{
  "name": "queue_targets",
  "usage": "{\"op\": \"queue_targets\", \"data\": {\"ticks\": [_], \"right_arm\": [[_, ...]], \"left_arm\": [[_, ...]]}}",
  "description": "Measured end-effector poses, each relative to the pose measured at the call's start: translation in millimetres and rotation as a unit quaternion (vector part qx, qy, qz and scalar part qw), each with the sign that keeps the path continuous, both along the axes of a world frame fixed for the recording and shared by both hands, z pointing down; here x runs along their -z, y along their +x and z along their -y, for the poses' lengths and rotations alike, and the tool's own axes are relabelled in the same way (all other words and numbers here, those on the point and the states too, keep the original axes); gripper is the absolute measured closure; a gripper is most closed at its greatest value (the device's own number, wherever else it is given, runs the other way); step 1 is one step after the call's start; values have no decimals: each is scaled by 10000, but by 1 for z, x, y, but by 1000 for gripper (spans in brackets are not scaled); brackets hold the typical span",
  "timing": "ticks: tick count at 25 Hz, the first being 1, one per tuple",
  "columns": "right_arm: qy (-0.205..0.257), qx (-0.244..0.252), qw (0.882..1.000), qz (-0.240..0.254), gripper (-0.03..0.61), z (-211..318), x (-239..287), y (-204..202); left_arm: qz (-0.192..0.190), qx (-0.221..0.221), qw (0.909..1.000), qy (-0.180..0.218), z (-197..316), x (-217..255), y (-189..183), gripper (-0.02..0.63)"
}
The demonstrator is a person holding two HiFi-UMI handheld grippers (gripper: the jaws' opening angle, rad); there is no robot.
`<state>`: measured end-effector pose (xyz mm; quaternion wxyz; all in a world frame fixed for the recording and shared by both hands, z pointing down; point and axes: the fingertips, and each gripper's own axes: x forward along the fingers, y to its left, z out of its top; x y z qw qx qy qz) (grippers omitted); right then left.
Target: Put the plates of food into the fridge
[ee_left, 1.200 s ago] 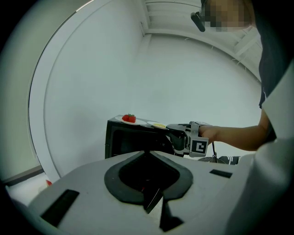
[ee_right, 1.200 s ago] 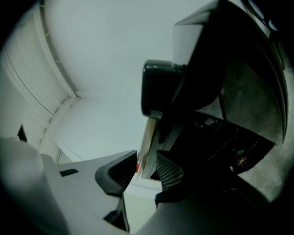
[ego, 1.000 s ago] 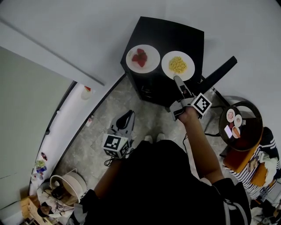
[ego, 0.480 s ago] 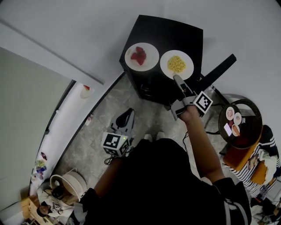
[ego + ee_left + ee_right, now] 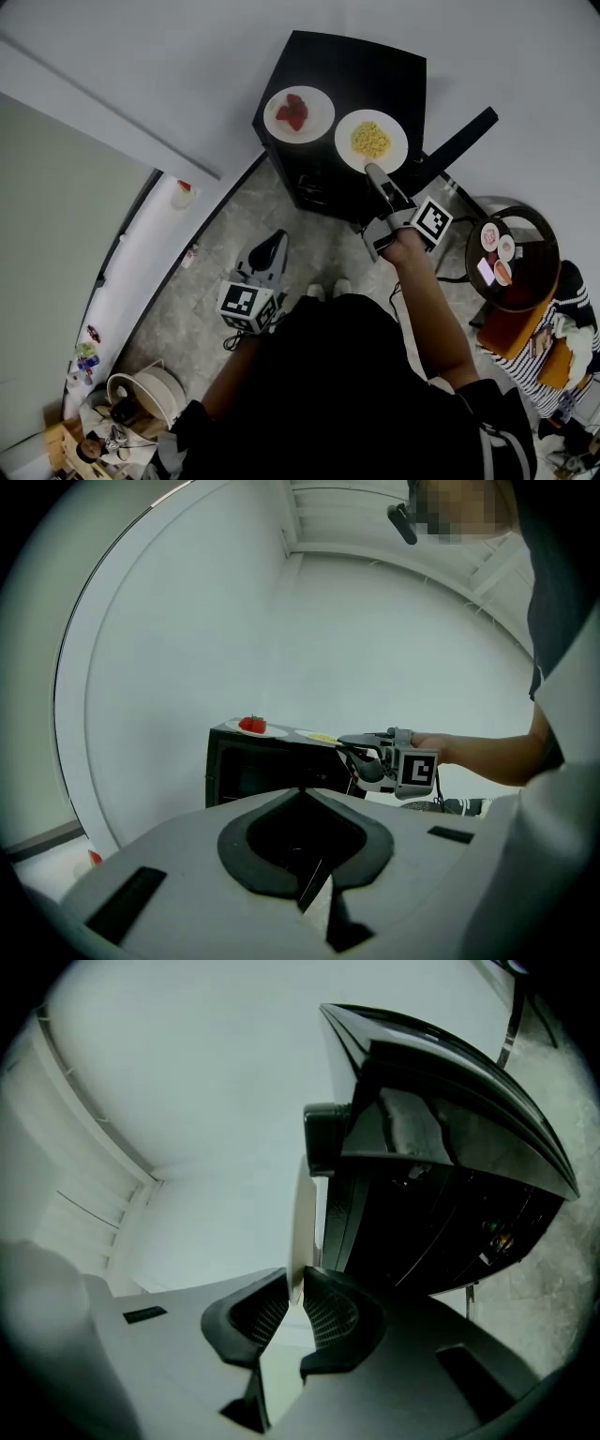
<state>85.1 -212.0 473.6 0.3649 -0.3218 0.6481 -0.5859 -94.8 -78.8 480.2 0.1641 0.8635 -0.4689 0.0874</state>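
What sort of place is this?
Probably a lived-in home room: a white plate of yellow food and a white plate of red food at a black cabinet, a round dark side table with small dishes.

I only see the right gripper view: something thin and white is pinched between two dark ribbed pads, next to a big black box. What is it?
Observer: It is the rim of a round white plate of yellow food; the right tool has just closed its jaws on it.
Operator: Is that the only dish?
Observer: No, a second round white plate with red food sits beside it on top of the black cabinet.
Operator: What is the other hand doing?
Observer: The left tool hangs low over the grey stone floor, jaws together, holding nothing.
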Motion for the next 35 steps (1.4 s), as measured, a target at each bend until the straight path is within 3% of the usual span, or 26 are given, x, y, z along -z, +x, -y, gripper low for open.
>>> {"op": "queue_targets", "data": {"ticks": [21,35], "right_arm": [[49,646,9979,76,518,-75,-1,-25],[-367,772,9963,-96,522,-89,-55,-26]], "left_arm": [[-132,-33,9999,32,-39,0,-5,589],[-97,56,9999,-47,-41,-2,-9,589]]}}
